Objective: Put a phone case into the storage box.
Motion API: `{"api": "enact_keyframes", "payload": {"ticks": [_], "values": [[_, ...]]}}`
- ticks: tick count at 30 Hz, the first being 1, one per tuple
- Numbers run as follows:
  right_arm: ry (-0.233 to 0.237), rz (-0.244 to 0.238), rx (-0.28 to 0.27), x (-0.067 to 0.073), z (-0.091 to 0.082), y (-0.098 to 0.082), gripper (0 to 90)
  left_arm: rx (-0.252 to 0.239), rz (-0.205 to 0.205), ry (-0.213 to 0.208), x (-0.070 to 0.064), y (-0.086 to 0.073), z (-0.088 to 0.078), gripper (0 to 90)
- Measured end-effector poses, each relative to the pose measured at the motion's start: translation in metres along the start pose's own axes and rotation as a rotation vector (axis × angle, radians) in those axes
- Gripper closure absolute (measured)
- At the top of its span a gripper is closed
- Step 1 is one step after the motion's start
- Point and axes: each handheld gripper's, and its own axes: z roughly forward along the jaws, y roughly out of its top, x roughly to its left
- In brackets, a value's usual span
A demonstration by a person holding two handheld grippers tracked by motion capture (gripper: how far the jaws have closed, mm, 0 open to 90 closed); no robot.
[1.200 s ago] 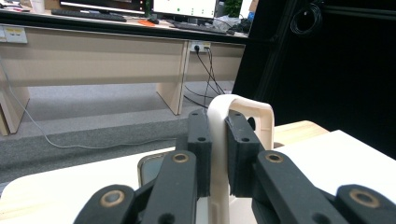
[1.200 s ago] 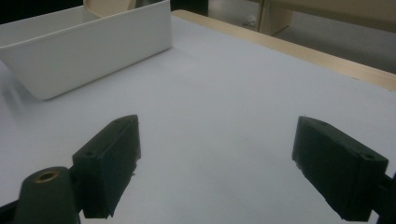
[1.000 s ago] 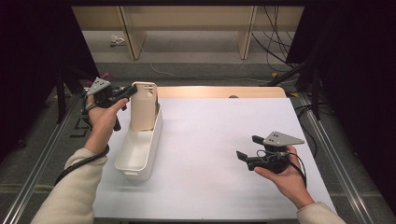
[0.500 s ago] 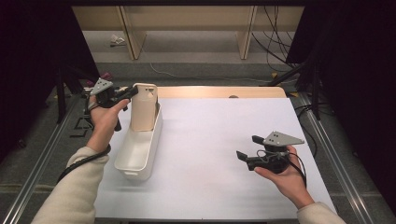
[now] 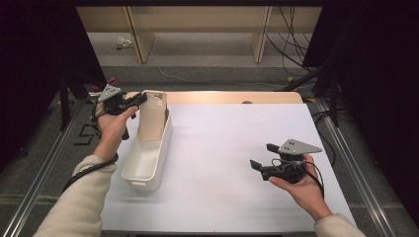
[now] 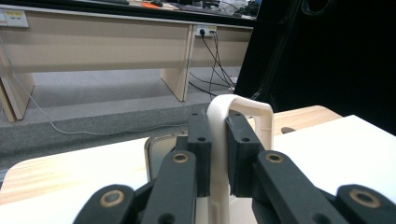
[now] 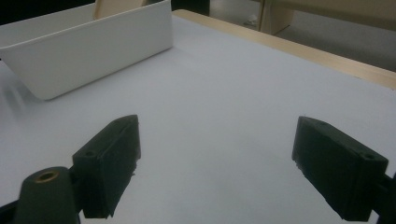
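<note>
Barely anything has shifted: my left gripper (image 5: 140, 100) stays clamped on the beige flat plastic case (image 5: 153, 116), upright in the long white plastic bin's (image 5: 143, 170) twelve-o'clock end, long axis vertical, while my right gripper (image 5: 262, 155) idles wide apart at four o'clock.

One white bin (image 5: 146, 158) and one cream handled container (image 5: 153, 117) stand on the counter (image 5: 222, 148). Two grippers are present: one left gripper (image 5: 141, 98) and one right gripper (image 5: 264, 155), each with two black fingers (image 7: 109, 163).
</note>
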Motion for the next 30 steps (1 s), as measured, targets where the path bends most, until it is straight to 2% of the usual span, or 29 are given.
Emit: {"api": "enact_keyframes", "payload": {"ticks": [11,30], "values": [[0.003,0.001,0.001,0.0,0.0,0.0,16.1,0.029,-0.012,0.006,0.003,-0.009,0.005,81.4],[0.005,0.003,0.002,0.0,0.0,0.0,16.1,0.053,-0.024,0.013,0.008,-0.018,0.009,81.2]]}}
